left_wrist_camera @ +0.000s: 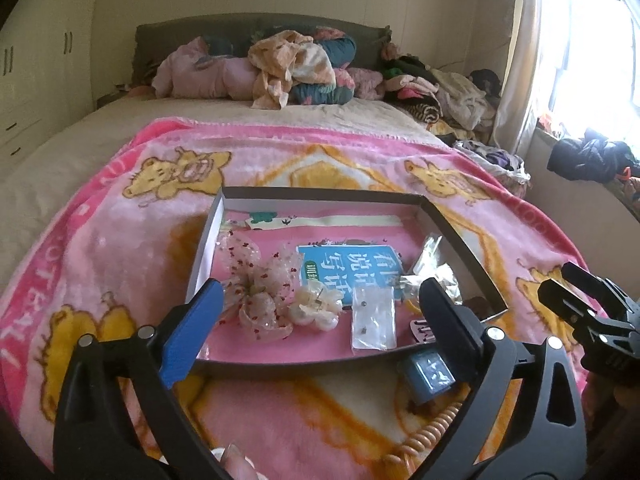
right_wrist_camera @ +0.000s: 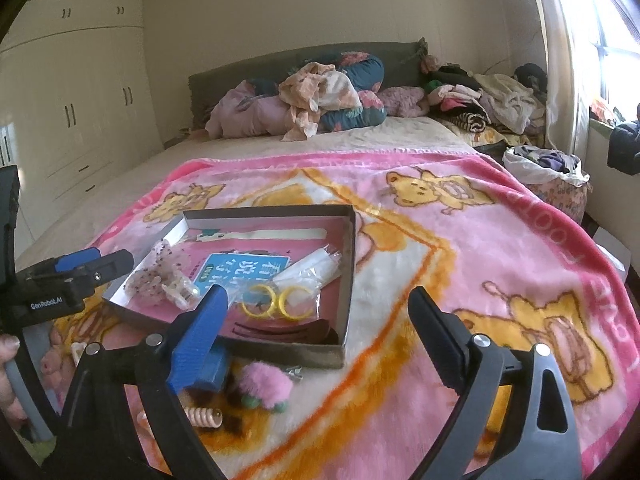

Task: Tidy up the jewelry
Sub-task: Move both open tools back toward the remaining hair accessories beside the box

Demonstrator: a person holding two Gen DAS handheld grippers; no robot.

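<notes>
A shallow grey box [left_wrist_camera: 460, 236] [right_wrist_camera: 347, 272] lies on the pink bear blanket. It holds a sheer floral hair bow [left_wrist_camera: 256, 276], a cream flower clip [left_wrist_camera: 316, 306], a clear bag of ear studs [left_wrist_camera: 372, 318], a blue card [left_wrist_camera: 352, 264] and yellow rings in a bag [right_wrist_camera: 276, 300]. In front of the box lie a small blue box [left_wrist_camera: 430, 376] [right_wrist_camera: 214, 364], a peach coil hair tie [left_wrist_camera: 434, 428] [right_wrist_camera: 204, 416] and a pink fuzzy clip [right_wrist_camera: 266, 386]. My left gripper [left_wrist_camera: 320, 332] is open and empty over the box's near edge. My right gripper [right_wrist_camera: 320, 344] is open and empty over the box's near right corner.
The bed carries piled bedding and clothes [left_wrist_camera: 288, 68] at the headboard. A wardrobe [right_wrist_camera: 80, 120] stands at left. A window with curtain [left_wrist_camera: 560, 60] and a bag of clothes [right_wrist_camera: 548, 176] are at right. Bare blanket [right_wrist_camera: 480, 260] spreads right of the box.
</notes>
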